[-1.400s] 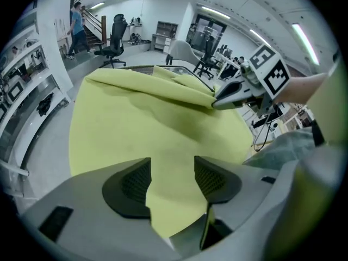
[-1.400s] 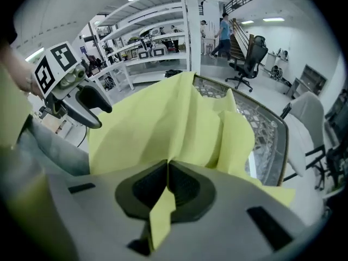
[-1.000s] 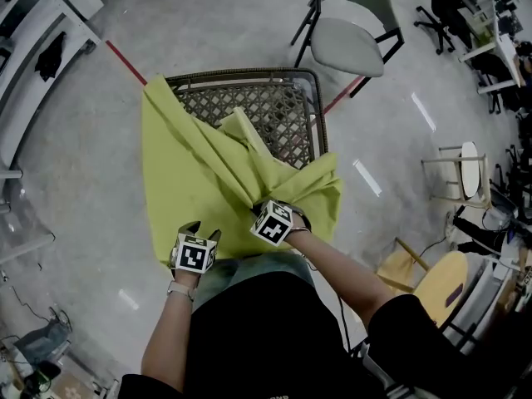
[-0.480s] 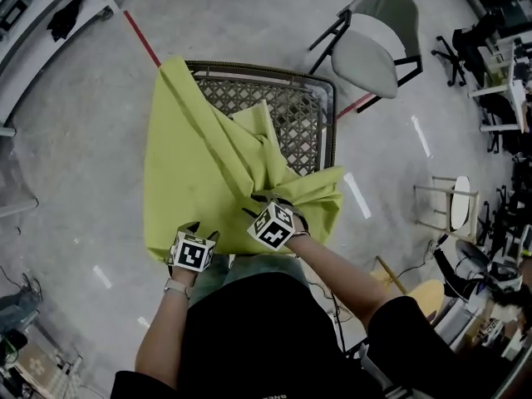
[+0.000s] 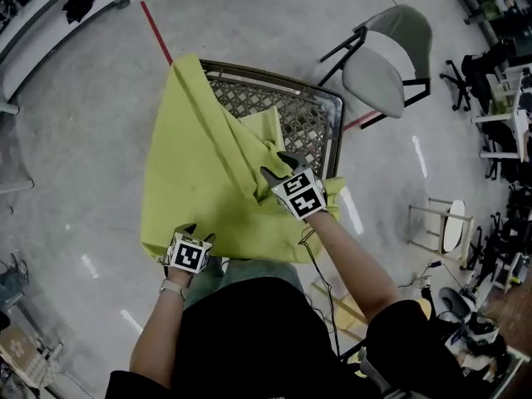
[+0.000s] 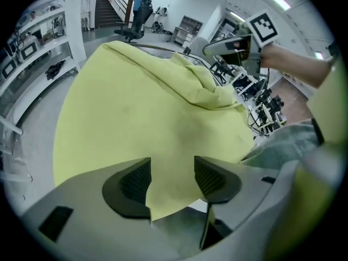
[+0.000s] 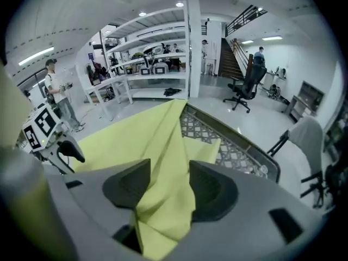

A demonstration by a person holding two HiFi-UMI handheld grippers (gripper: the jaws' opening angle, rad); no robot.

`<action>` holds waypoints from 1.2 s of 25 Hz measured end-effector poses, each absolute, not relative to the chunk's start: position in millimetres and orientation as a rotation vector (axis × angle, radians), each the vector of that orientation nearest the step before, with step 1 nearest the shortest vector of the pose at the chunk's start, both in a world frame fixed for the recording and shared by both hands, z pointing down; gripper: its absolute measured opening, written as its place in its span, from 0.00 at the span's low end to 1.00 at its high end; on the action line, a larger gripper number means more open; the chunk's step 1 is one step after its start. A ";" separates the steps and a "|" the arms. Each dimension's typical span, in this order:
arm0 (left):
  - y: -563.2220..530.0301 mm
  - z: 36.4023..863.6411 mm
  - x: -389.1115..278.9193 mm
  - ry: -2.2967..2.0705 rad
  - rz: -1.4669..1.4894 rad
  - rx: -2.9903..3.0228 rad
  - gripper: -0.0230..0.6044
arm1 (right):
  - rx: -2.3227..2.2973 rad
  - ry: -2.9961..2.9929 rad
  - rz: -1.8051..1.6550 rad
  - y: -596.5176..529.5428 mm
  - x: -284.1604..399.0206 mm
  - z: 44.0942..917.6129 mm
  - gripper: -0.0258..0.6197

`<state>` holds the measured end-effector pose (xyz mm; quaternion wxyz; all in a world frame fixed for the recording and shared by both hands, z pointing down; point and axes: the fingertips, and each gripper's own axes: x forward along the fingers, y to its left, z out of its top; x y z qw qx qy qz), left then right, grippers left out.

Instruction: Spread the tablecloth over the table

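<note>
A yellow-green tablecloth [image 5: 199,181] lies crumpled over a lattice-top table [image 5: 312,119], covering its left and near parts, with a ridge of folds through the middle. My left gripper [image 5: 196,233] is at the cloth's near left corner. In the left gripper view its jaws [image 6: 171,181] stand apart with that corner of cloth [image 6: 147,113] lying between them. My right gripper [image 5: 278,166] hovers over the bunched fold at the middle of the table. Its jaws [image 7: 168,186] are opening, with a loose fold of cloth [image 7: 157,140] between the pads, which do not press on it.
A grey chair [image 5: 382,56] stands beyond the table's far right corner. A red floor line [image 5: 156,32] runs at the far left, and a small stool [image 5: 445,223] stands to the right. Shelving [image 7: 157,64], an office chair [image 7: 244,88] and a standing person [image 7: 57,91] are farther off.
My right gripper has let go of the bunched cloth at the near edge, opened, and moved up and away over the middle of the table. My left gripper has stayed at the near left corner.
</note>
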<state>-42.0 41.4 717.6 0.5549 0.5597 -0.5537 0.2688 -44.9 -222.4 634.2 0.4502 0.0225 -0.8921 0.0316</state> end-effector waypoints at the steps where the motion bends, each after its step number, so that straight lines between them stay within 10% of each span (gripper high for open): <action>1: 42.7 718.1 -41.5 -1.308 0.635 1.319 0.44 | 0.081 -2.181 0.081 -235.7 -44.9 638.8 0.37; 10: 58.4 723.0 -34.0 -1.325 0.614 1.273 0.44 | 0.051 -1.863 0.113 -260.0 -20.0 713.8 0.38; 14: 64.7 722.6 -28.9 -1.319 0.608 1.261 0.44 | 0.033 -1.826 0.019 -262.6 -9.2 709.1 0.08; 30: 60.9 728.6 -33.8 -1.316 0.624 1.290 0.44 | 0.396 -2.115 -0.093 -408.3 -29.4 579.0 0.06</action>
